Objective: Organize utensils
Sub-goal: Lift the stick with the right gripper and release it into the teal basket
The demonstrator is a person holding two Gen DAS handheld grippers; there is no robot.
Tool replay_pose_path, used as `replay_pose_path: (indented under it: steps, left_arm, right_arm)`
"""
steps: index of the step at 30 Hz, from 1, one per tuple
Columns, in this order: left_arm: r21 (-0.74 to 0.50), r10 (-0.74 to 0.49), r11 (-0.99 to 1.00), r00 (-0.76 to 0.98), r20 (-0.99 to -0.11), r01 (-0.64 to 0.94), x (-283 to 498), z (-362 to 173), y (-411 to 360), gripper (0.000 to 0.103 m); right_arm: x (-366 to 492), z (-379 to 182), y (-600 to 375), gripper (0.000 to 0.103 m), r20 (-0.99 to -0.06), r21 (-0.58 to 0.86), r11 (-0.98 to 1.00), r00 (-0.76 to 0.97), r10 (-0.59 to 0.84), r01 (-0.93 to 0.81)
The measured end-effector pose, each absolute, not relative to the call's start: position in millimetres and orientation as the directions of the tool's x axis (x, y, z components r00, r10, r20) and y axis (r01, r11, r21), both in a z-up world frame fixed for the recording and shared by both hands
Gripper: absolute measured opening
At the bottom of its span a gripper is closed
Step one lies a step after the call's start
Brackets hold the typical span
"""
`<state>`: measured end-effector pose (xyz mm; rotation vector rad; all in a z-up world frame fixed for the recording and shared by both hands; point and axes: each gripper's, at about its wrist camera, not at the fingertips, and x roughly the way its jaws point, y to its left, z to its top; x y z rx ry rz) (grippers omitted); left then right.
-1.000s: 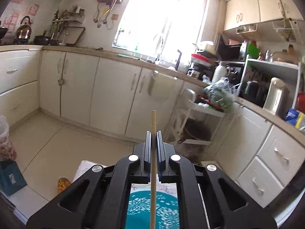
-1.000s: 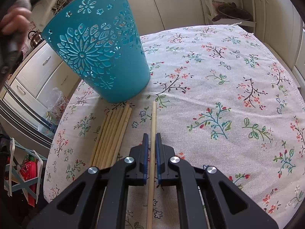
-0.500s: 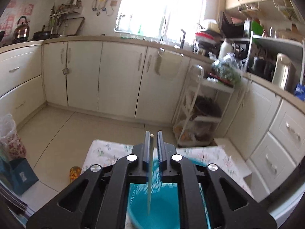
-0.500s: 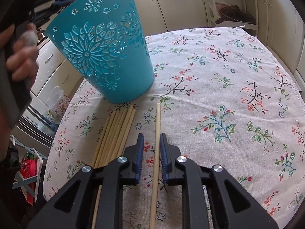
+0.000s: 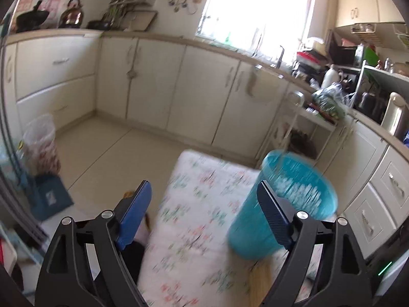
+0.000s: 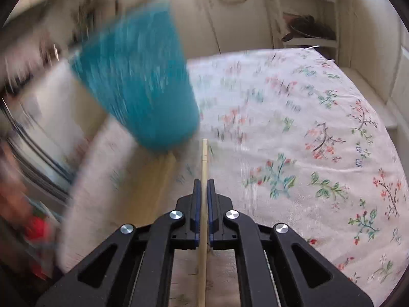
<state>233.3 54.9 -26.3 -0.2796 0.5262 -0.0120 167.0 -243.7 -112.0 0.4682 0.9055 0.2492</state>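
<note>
The single chopstick [image 6: 203, 168] sits pinched between the two blue pads of the right hand-held gripper [image 6: 203, 186], the jaws drawn in tight on it so that a long length sticks out forward toward the foot of the teal basket [image 6: 143, 87], which stands on the flowered cloth [image 6: 294, 133] of the worktop. Just left of that stick a bundle of loose chopsticks [image 6: 163, 179] lies flat on the cloth, its far ends close against the basket's base. The left hand-held gripper [image 5: 204, 199] is spread wide with nothing between its jaws, hanging above the cloth with the basket [image 5: 286, 199] to its right and the bundle's ends [image 5: 260, 278] low in its view. Both views are smeared, so fine contact cannot be read. The main risk, as I judge it, is the thin round stick pivoting or sliding in so narrow a pinch as it is swung up to the rim, letting its tip strike the basket wall and tip or shove the light container. A low sweep could also scatter the bundle, and the cloth might drag and roll the remaining sticks toward the worktop edge.
</note>
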Motion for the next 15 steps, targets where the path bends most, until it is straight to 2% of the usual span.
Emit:
replay_pose_path:
  steps: [3,9,12,15]
  left_arm:
    - [-0.257,-0.079,0.963,0.831,-0.551,-0.079,226.2,-53.3,62.6,0.081]
    - [-0.24,-0.083,0.967,0.778,-0.622,-0.088,218.9,-96.7,58.4,0.081]
    - [-0.229,-0.088,0.971,0.778,-0.622,-0.073,217.2,-103.7,51.4,0.081]
    - [-0.238,-0.095,0.969,0.779,-0.62,-0.07,216.7,-110.5,50.6,0.081]
  right_arm:
    - [160.5,-62.1,-268.9,0.005,-0.545,0.613,0.79,0.707,0.451,-0.032]
    - [200.4,25.0,-262.5,0.005,-0.303,0.684,0.711,0.824,0.479,-0.162]
    - [233.6,46.8,-247.4,0.005,-0.216,0.674,0.715,0.876,0.431,-0.186]
    - [264.2,48.1,-233.5,0.006,-0.203,0.645,0.752,0.917,0.343,-0.138]
